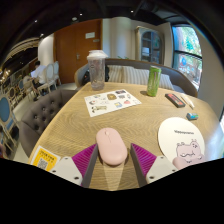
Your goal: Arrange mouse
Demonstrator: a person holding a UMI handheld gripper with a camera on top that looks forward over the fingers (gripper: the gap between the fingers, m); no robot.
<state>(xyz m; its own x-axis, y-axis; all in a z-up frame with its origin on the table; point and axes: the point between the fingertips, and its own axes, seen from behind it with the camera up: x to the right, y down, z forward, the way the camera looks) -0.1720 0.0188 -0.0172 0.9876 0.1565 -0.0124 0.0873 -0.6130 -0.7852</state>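
the gripper (112, 160) is spread wide, holding nothing. a pink mouse (111, 146) rests on the wooden desk (70, 125) between its fingers, gaps either side.

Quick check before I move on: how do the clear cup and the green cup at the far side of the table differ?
The clear cup is see-through with a pale lid; the green cup is opaque green. The clear cup looks wider and stands beyond the illustrated sheet; the green cup is slimmer and stands off to one side of it. Both stand upright on the wooden table, well beyond the pink mouse that lies between the open claw fingers.
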